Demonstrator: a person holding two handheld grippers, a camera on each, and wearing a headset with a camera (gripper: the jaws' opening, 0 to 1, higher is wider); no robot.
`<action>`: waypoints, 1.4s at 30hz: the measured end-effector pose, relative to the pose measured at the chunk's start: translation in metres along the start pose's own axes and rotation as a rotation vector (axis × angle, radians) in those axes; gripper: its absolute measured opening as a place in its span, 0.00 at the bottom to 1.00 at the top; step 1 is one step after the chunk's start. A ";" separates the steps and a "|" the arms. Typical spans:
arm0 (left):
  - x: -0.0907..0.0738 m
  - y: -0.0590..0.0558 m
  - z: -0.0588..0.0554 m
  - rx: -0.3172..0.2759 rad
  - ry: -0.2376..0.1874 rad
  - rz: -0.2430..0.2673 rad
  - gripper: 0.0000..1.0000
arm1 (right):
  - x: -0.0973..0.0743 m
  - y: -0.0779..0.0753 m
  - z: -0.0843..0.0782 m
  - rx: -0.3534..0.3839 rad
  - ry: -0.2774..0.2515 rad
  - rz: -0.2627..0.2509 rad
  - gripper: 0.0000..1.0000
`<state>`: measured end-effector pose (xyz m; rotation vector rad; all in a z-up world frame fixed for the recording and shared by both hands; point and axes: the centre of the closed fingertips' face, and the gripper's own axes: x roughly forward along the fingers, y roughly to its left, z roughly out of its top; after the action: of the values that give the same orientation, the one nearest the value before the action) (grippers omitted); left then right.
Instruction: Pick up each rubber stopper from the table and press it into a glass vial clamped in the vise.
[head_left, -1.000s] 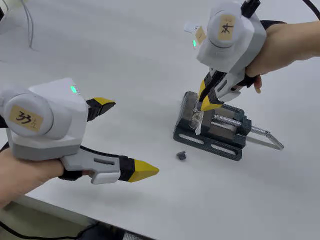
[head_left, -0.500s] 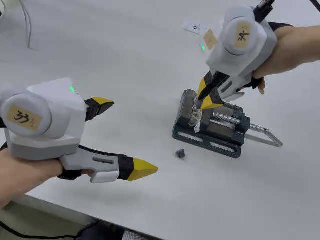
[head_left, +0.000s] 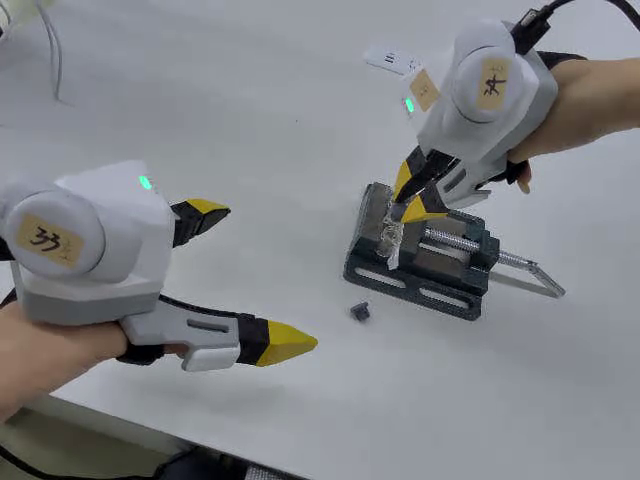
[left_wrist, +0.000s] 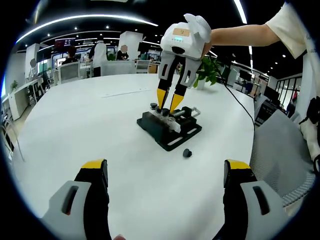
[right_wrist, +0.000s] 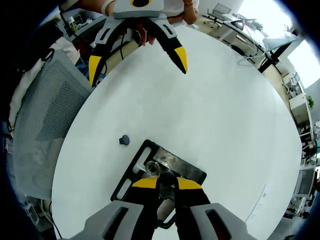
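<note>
My right gripper (head_left: 412, 197) is shut on a dark rubber stopper (right_wrist: 167, 176) and hangs, tips down, just above the glass vial (head_left: 389, 238) clamped upright in the black vise (head_left: 420, 268). In the right gripper view the vial mouth (right_wrist: 151, 168) sits just left of the held stopper. A second stopper (head_left: 361, 312) lies loose on the white table in front of the vise, also seen as the loose stopper (left_wrist: 187, 153) (right_wrist: 124, 140). My left gripper (head_left: 250, 275) is open with nothing in it, low at the near left, pointing at the vise (left_wrist: 167, 127).
The vise's screw handle (head_left: 530, 272) sticks out to the right. A small paper label (head_left: 390, 58) lies at the back. The table's near edge (head_left: 300, 455) runs close below my left gripper. Chairs and desks stand beyond the table.
My right gripper has lifted a little and leaned to the right over the vise, still shut on the stopper. The left gripper and the loose stopper have stayed put.
</note>
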<state>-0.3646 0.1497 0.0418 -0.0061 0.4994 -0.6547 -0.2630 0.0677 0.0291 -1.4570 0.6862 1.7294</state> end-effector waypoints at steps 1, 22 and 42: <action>0.000 0.000 0.000 0.000 0.000 0.000 0.96 | 0.000 -0.001 0.000 -0.003 0.001 0.000 0.07; 0.001 -0.002 0.000 -0.003 0.004 -0.002 0.95 | 0.000 -0.006 0.000 -0.014 -0.003 -0.024 0.18; 0.001 0.002 0.001 -0.006 0.001 0.000 0.95 | -0.015 -0.003 0.006 0.052 -0.058 0.016 0.11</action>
<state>-0.3628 0.1508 0.0420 -0.0115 0.5019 -0.6532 -0.2633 0.0709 0.0457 -1.3645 0.7085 1.7459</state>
